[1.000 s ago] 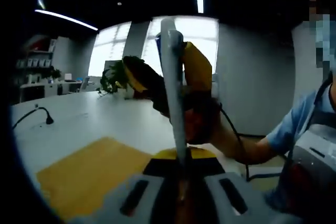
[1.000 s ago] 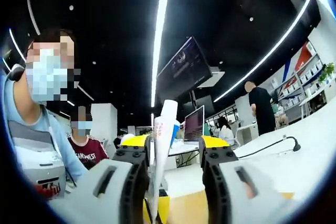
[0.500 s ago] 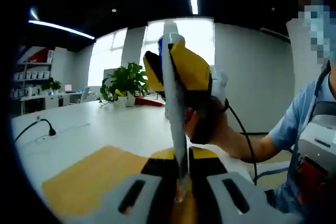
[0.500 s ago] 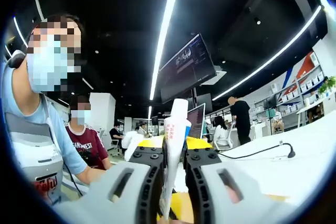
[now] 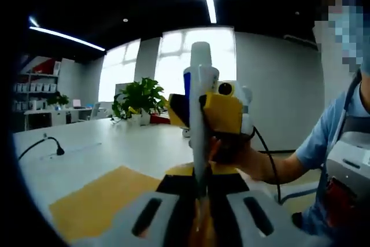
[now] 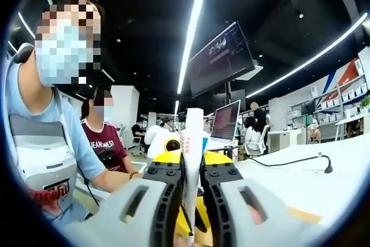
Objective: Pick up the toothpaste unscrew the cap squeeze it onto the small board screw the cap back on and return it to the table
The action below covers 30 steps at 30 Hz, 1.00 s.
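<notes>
The white toothpaste tube (image 5: 199, 114) stands upright, edge-on, and my left gripper (image 5: 199, 188) is shut on its lower end. My right gripper (image 5: 223, 114), yellow and held by a hand, clamps the tube higher up from behind. In the right gripper view the tube (image 6: 192, 143) rises between my right gripper's (image 6: 192, 173) jaws, which are shut on it. Yellow parts of the left gripper (image 6: 171, 155) sit just behind. Whether the cap is on, I cannot tell. The small wooden board (image 5: 98, 201) lies flat on the white table (image 5: 115, 143), below and left of the tube.
A gooseneck microphone (image 5: 56, 148) with its cable and a potted plant (image 5: 137, 95) stand on the table's far side. The person holding the grippers (image 5: 338, 143) is at the right. Other people (image 6: 107, 143), a laptop (image 6: 226, 124) and a hanging monitor (image 6: 222, 56) are behind.
My right gripper's jaws went from wide apart to shut on the tube. The right gripper also rolled around the tube in the left gripper view. Both cameras shifted slightly.
</notes>
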Available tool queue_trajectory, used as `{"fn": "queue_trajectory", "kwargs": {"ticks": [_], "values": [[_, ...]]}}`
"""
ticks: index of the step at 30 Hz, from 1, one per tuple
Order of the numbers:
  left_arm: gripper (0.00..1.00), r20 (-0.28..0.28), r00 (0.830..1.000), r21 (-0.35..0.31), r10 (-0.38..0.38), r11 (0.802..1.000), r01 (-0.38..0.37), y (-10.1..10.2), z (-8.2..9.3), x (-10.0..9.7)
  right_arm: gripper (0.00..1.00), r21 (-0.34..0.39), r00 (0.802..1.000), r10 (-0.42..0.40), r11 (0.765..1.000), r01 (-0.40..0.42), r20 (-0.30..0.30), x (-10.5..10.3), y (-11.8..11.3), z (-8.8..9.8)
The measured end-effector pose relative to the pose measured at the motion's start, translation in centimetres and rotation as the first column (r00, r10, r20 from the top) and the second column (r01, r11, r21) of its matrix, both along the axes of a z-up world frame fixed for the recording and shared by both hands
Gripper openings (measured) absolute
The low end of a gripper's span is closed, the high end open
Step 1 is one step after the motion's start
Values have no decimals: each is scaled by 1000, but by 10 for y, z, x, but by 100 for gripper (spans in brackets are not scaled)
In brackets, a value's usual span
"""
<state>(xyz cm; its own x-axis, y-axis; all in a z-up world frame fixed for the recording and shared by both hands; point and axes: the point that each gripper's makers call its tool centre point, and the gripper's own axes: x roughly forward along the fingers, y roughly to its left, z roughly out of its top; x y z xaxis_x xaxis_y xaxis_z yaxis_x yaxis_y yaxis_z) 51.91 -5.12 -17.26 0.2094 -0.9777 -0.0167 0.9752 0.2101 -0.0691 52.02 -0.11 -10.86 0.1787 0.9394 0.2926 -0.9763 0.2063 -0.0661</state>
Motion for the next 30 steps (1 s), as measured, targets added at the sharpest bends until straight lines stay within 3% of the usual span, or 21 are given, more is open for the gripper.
{"fn": "queue_trajectory", "kwargs": {"ticks": [7, 11, 15, 19, 21, 24, 26, 28, 30], "values": [[4, -52, 999, -8, -2, 1000, 1, -1, 0, -3, 15, 58, 1000, 17, 998, -17, -3, 2, -3, 6], [4, -70, 998, 16, -1, 1000, 2, -3, -8, -3, 34, 187, 999, -34, 982, 34, -5, 12, -20, 26], [4, -74, 997, 26, -9, 1000, 11, -6, -11, -6, 37, 213, 998, -56, 976, 50, 24, 10, -28, 34], [4, -77, 997, 30, -12, 999, 15, -8, -12, -8, 48, 218, 989, -98, 973, 72, 114, 6, -24, 39], [3, -75, 997, 35, -10, 999, 13, -8, -13, -9, 46, 175, 985, -116, 980, 92, 129, 6, -18, 34], [3, -75, 997, 38, -12, 999, 15, -8, -14, -10, 21, 123, 988, -96, 989, 81, 119, 3, -12, 27], [3, -65, 998, 48, -9, 999, 13, -8, -14, -9, 20, 123, 985, -141, 984, 129, 96, 8, -15, 28], [4, -63, 998, 46, -12, 999, 15, -9, -14, -10, 20, 119, 986, -136, 985, 123, 101, 4, -16, 29], [4, 29, 1000, 19, 3, 1000, -3, -10, -6, -7, 20, 120, 980, -154, 983, 139, 128, 1, -18, 32]]}}
